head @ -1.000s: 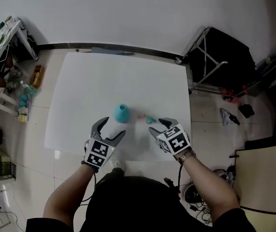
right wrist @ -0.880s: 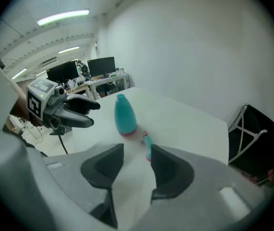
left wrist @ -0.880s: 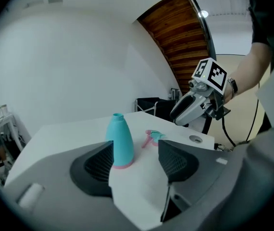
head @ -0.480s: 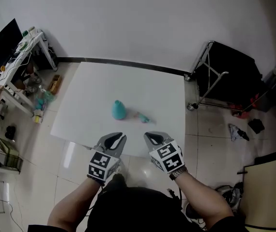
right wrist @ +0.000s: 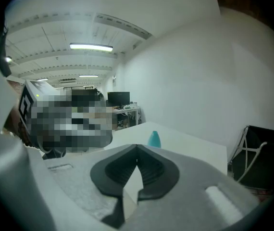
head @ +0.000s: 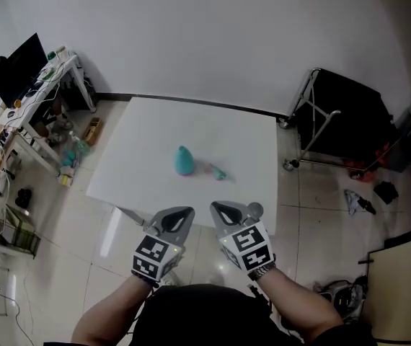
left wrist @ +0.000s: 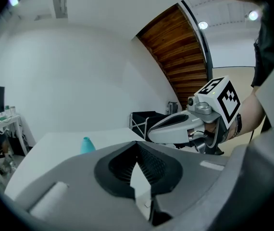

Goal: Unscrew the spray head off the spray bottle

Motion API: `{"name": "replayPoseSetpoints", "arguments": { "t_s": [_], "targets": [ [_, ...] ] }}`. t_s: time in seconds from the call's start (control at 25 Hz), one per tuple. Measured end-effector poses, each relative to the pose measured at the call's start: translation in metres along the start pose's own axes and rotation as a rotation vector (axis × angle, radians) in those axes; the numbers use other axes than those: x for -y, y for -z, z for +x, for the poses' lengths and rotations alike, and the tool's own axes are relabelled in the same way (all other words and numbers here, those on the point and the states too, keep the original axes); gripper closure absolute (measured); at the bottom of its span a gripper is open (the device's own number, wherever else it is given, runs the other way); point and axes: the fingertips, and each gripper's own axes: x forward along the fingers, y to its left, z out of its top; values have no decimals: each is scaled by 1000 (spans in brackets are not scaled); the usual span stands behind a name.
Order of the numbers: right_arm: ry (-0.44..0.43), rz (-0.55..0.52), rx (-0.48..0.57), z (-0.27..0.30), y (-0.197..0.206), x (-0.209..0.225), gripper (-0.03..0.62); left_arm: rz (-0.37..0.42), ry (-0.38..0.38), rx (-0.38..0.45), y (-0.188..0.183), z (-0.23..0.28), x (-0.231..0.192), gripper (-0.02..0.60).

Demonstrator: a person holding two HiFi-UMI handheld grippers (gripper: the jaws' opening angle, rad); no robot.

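I'm holding the left gripper (head: 179,215) and right gripper (head: 221,210) closed, empty, at the near edge of the table (head: 151,132) (bottle (head: 184,161) and spray head (head: 218,171) sitting mid-table)

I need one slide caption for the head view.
Teal bottle and detached spray head on white table; left gripper and right gripper, jaws shut, empty, before its near edge.

A: Rig look?
B: left gripper (head: 177,215) and right gripper (head: 223,211): grey moulded shells, black ribbed pads (left wrist: 151,167). White marker cube (head: 153,256) behind each tongs, black squares.
A: Operator?
B: Black top (head: 205,316). Metal wristband (head: 262,271) just behind the right tongs' cube.
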Motion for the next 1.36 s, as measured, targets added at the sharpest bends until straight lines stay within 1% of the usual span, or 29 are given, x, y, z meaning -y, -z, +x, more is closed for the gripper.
{"name": "replayPoseSetpoints", "arguments": {
  "t_s": [0.24, 0.44, 0.64, 0.92, 1.36],
  "targets": [
    [38, 15, 45, -2, -20, -18, 602, 23, 35, 28, -15, -17, -4, 571],
    [84, 24, 67, 1, -31, -26, 602, 44, 45, 45, -22, -24, -18, 571],
    [115, 19, 83, -1, -39, -34, 602, 61, 64, 69, -30, -31, -19, 571],
    [134, 23, 85, -5, -40, -40, 602, 67, 73, 85, -34, -35, -16, 571],
    [143, 23, 82, -11, -40, -39, 602, 62, 66, 79, -32, -38, -13, 571]
  ]
}}
